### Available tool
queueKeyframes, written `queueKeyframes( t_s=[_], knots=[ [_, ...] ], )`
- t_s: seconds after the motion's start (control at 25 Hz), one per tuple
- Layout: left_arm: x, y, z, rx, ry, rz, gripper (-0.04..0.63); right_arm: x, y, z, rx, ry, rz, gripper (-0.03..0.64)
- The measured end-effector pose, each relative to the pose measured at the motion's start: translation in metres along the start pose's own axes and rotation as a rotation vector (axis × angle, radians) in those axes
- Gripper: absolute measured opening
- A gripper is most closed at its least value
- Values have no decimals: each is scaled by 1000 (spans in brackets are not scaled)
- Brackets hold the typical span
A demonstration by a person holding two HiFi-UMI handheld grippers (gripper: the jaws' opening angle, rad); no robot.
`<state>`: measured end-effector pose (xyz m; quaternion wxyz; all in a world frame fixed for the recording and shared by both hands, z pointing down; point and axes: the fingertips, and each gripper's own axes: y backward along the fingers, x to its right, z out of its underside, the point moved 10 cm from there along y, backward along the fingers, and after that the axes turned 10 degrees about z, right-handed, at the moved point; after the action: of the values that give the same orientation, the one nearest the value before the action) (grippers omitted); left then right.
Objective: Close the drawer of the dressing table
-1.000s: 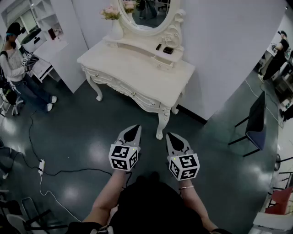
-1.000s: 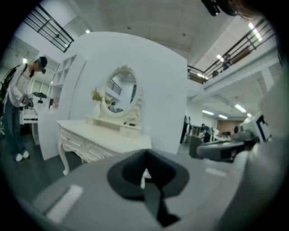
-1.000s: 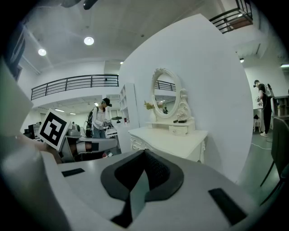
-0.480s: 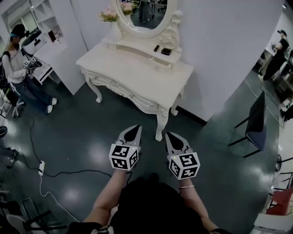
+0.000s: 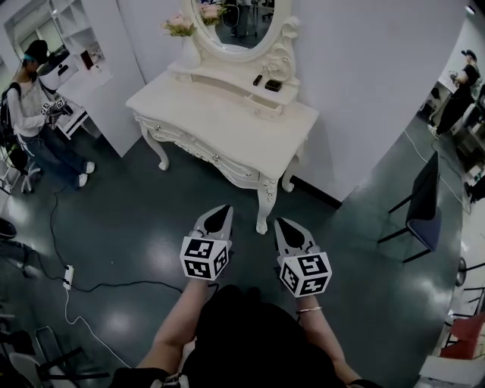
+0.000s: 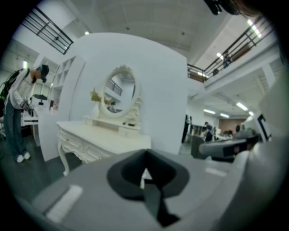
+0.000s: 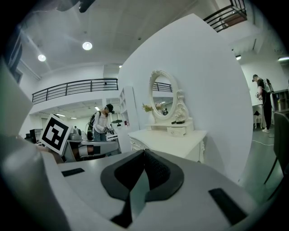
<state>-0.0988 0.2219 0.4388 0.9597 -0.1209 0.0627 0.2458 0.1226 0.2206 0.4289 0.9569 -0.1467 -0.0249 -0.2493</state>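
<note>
The cream dressing table (image 5: 227, 121) with an oval mirror (image 5: 236, 23) stands against the white wall, a stretch of floor ahead of me. A small drawer (image 5: 267, 109) in its raised back shelf sticks out a little; the same drawer (image 7: 177, 131) shows in the right gripper view. The front apron drawers (image 5: 220, 157) look flush. My left gripper (image 5: 221, 211) and right gripper (image 5: 285, 224) hang side by side over the dark floor, short of the table's front right leg (image 5: 263, 212). Both are shut and hold nothing, as the left gripper (image 6: 144, 156) and right gripper (image 7: 144, 153) show close up.
A person (image 5: 32, 114) stands at the left by a white shelf unit (image 5: 91, 61). A cable and power strip (image 5: 68, 276) lie on the floor at the left. A black chair (image 5: 423, 204) stands at the right, and another person (image 5: 459, 95) is far right.
The head view has drifted slightly, so the table sits a touch further left. Both grippers stay where they were, shut. The person at the left has shifted a little.
</note>
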Motion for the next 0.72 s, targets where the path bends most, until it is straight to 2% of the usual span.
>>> queueKeyframes(
  t_s=[0.32, 0.72],
  knots=[
    [-3, -16, -7, 8, 3, 12, 79, 10, -5, -3, 3, -5, 7, 5],
    [-21, -52, -14, -7, 9, 25, 120, 30, -27, -6, -14, -30, 38, 5]
  ],
)
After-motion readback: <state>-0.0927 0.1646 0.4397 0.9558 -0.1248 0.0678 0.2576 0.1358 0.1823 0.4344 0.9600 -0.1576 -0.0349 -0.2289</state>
